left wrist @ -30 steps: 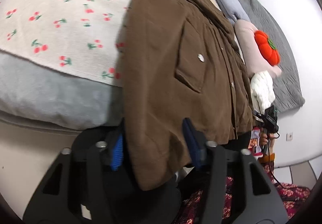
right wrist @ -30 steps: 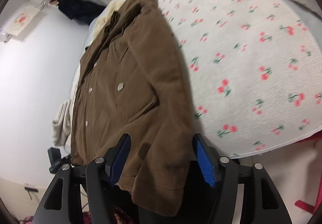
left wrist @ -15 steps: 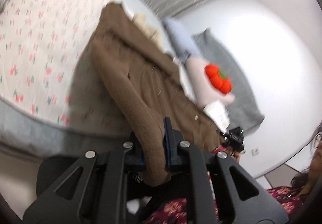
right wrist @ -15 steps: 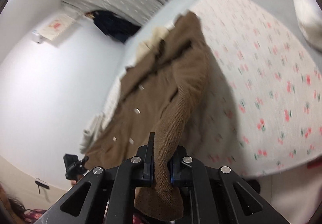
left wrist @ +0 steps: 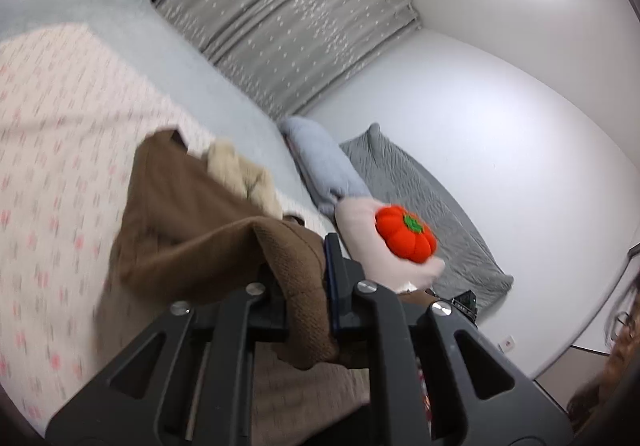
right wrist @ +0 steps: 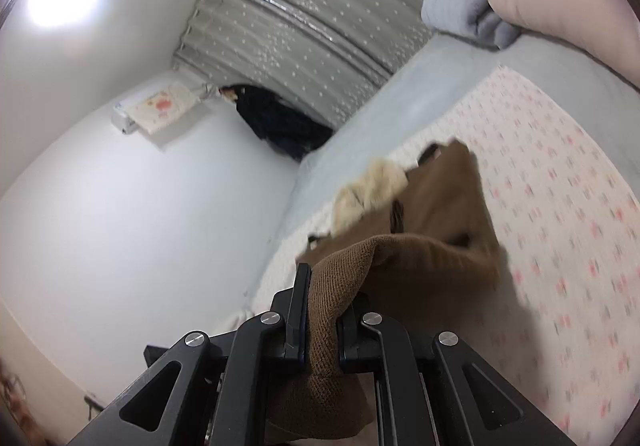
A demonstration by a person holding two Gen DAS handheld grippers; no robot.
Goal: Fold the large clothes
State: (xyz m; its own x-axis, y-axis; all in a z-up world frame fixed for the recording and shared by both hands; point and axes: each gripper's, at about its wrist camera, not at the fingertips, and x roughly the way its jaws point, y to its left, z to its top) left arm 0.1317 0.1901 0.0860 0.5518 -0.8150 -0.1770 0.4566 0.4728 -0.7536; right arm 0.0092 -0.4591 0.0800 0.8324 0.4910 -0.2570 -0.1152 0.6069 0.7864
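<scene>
A brown jacket [left wrist: 192, 213] with a cream fleece collar [left wrist: 244, 173] lies on the cherry-print bed cover [left wrist: 60, 149]. Its lower hem is lifted off the bed on both sides. My left gripper [left wrist: 304, 278] is shut on one corner of the brown hem, with the fabric bunched between its pads. In the right wrist view the brown jacket [right wrist: 436, 213] stretches away from my right gripper [right wrist: 324, 310], which is shut on the other hem corner; the cloth hangs below its fingers. The jacket's far end rests on the bed.
A grey pillow [left wrist: 324, 161], a pink cushion with an orange pumpkin plush [left wrist: 406, 234] and a grey quilt [left wrist: 424, 197] lie at the bed's head. Grey curtains [right wrist: 312, 21] cover the far wall, and dark clothes [right wrist: 276, 121] are piled in the corner. A person's hair shows at the left wrist view's right edge.
Both grippers went from open around the jacket's hem to shut on it. Both then rose and tilted up, lifting the hem off the bed edge.
</scene>
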